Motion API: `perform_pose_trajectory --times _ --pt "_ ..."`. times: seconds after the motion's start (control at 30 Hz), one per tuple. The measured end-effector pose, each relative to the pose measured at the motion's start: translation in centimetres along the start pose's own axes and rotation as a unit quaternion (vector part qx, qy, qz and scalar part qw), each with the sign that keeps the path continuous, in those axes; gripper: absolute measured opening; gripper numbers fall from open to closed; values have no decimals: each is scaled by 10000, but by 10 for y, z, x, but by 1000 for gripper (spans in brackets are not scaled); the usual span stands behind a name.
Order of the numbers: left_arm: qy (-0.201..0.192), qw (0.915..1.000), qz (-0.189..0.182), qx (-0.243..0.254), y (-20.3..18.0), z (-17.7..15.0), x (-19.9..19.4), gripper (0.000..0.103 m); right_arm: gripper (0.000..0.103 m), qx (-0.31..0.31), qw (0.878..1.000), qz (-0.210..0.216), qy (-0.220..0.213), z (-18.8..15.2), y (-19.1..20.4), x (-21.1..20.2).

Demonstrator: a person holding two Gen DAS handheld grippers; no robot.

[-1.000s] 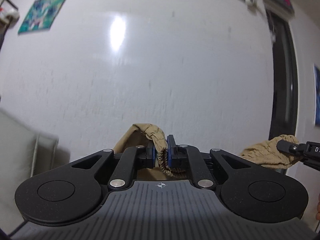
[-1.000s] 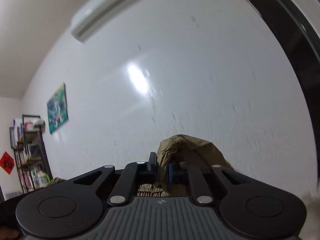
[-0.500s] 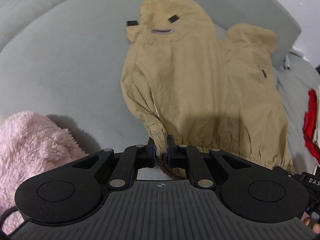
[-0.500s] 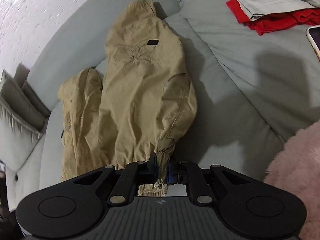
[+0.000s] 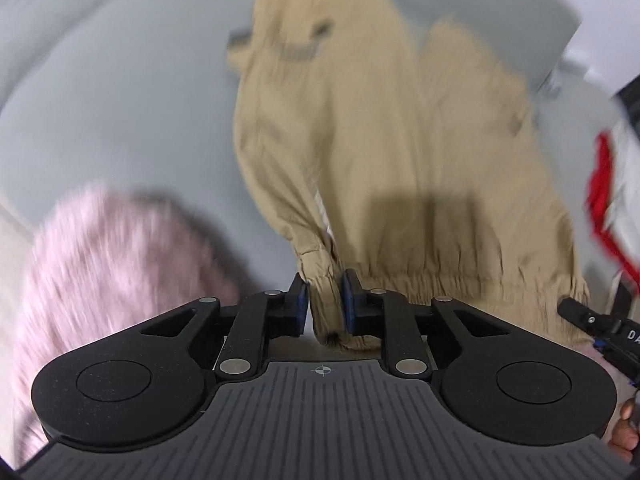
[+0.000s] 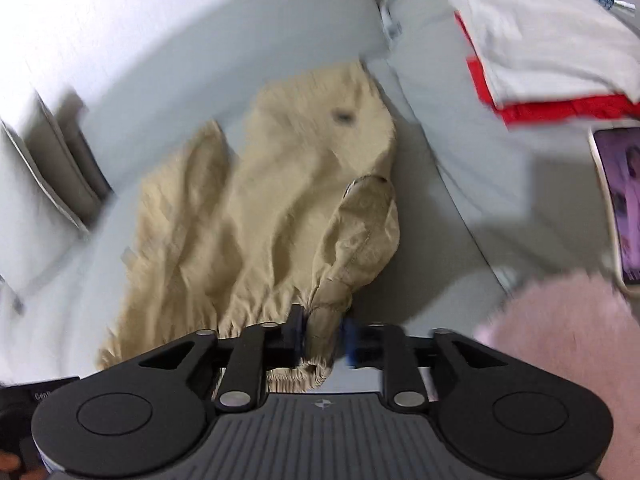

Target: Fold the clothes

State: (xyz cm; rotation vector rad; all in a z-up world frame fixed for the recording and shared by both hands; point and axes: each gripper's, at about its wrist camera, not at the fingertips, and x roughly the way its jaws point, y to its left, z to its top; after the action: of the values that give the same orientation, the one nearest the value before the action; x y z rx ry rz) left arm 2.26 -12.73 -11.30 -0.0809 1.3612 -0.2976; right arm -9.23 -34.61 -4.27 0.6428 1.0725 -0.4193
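Closest in, the left tool [image 5: 324, 300] has its jaws opening, with the gathered hem corner of the tan jacket [image 5: 384, 152] still lying loosely between the blue pads [image 5: 301, 304]; a gap shows on each side of the cloth, so the pads no longer press it. The right tool [image 6: 322, 334] is doing the same: its jaws are opening around the bunched cuff of a sleeve [image 6: 356, 240], which sits between them unpinched.

Just beyond both tools, the jacket lies spread on the grey sofa [image 5: 120, 92], hem nearest, hood end farthest, one sleeve lying across the body on its right side. Beside the left tool, on its left, sits a pink fluffy garment [image 5: 104, 280], unfolded.

Farther out, past the right tool on its right, a folded white garment [image 6: 552, 36] rests on a folded red one [image 6: 560, 110], with a phone [image 6: 620, 200] near them.

Judging from this, two pieces are done, the jacket has only been laid out flat and still needs its folds, and the pink piece waits untouched.
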Motion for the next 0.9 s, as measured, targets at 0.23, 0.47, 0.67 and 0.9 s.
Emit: perform_pose_trajectory --times 0.23,0.47,0.67,0.9 --pt "-483 9985 -108 241 6 -14 -25 35 55 -545 9985 20 -99 -19 4 -15" --pt "-973 9938 -126 527 6 -19 -37 44 65 -835 9949 479 -287 -17 -2 0" --pt "-1240 9909 155 509 19 -27 -32 48 67 -1168 9880 695 -733 11 -10 3" --pt "-965 9953 -17 75 41 -8 -5 53 63 -416 9909 787 -1011 40 -55 27"
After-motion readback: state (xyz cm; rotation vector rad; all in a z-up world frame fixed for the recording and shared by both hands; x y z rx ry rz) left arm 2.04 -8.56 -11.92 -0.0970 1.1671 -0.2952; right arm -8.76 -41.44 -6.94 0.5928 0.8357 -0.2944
